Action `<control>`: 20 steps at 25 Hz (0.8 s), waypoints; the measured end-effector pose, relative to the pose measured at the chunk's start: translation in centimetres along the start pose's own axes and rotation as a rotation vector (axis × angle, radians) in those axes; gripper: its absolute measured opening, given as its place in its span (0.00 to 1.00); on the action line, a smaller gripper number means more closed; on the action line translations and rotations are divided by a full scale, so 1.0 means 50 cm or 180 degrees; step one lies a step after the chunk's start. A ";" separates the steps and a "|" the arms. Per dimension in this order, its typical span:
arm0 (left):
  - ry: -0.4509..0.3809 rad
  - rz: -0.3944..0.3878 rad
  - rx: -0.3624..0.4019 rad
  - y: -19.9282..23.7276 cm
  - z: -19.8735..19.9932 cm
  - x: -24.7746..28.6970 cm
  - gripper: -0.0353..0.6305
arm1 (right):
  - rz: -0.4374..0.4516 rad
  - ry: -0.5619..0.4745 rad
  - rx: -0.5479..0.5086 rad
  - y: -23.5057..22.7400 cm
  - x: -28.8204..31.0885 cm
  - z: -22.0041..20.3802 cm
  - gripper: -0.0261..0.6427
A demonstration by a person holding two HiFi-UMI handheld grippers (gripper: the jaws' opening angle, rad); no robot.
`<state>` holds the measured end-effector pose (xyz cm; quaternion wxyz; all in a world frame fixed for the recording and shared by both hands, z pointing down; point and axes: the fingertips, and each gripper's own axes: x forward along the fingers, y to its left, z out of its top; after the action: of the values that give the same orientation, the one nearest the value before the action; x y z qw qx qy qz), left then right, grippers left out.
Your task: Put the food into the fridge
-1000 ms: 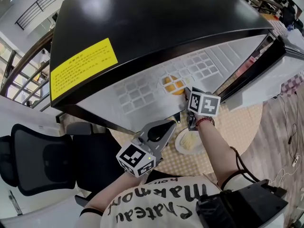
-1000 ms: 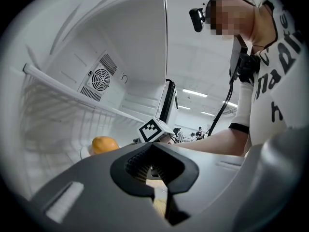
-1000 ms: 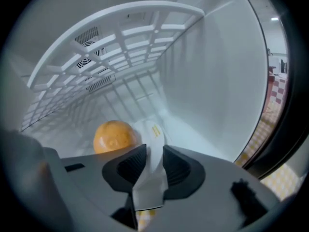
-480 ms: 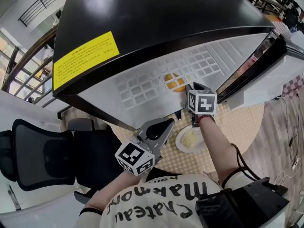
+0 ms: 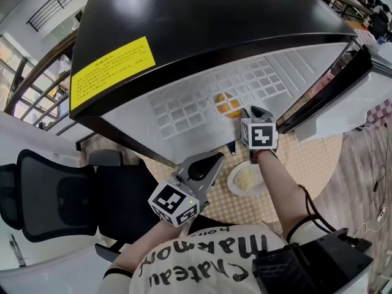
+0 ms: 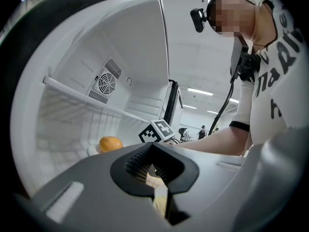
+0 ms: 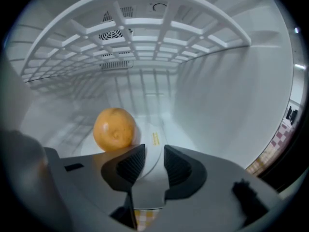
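An orange [image 7: 114,129] sits on a white plate [image 7: 154,140] on the fridge floor, under a white wire shelf [image 7: 145,33]. My right gripper [image 7: 150,163] is just in front of the plate, and its jaws are opening. The plate's near rim shows in the gap, and the pads do not press on it. From the head view the orange [image 5: 227,105] shows through the shelf grid, with the right gripper [image 5: 250,113] beside it. My left gripper [image 5: 215,159] hangs lower, outside the fridge, shut and holding nothing. A second plate with pale food [image 5: 246,179] rests on the checkered table.
The black-topped fridge [image 5: 184,35] stands open, its door [image 5: 343,97] swung out to the right. A black office chair [image 5: 55,195] is at the left. The checkered table [image 5: 306,164] lies below the fridge opening. A fan vent [image 6: 102,83] is on the fridge's back wall.
The right gripper has drawn back slightly from the orange, which now shows more fully through the shelf. The left gripper has hardly moved.
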<state>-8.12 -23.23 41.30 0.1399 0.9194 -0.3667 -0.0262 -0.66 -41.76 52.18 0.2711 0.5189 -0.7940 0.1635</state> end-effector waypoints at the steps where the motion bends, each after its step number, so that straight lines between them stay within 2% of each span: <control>1: 0.0000 0.0011 -0.0004 0.000 0.000 -0.001 0.05 | 0.0000 -0.0001 -0.0013 0.000 0.000 0.001 0.24; 9: 0.0001 0.0005 0.0040 -0.008 0.006 -0.002 0.05 | 0.0030 -0.0109 -0.0017 -0.003 -0.013 0.019 0.24; 15: -0.0002 -0.0029 0.0085 -0.021 0.019 -0.007 0.05 | 0.0044 -0.0198 0.0126 -0.007 -0.041 0.026 0.24; 18: -0.0004 -0.0091 0.0127 -0.033 0.027 -0.007 0.05 | 0.0035 -0.0256 0.0166 -0.011 -0.058 0.030 0.21; 20: 0.0007 -0.0138 0.0155 -0.042 0.030 -0.010 0.05 | 0.0004 -0.0289 0.0193 -0.014 -0.070 0.029 0.15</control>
<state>-7.29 -21.80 39.25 0.1173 0.9303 -0.3470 -0.0193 0.72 -40.27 48.87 0.2188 0.5333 -0.8005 0.1639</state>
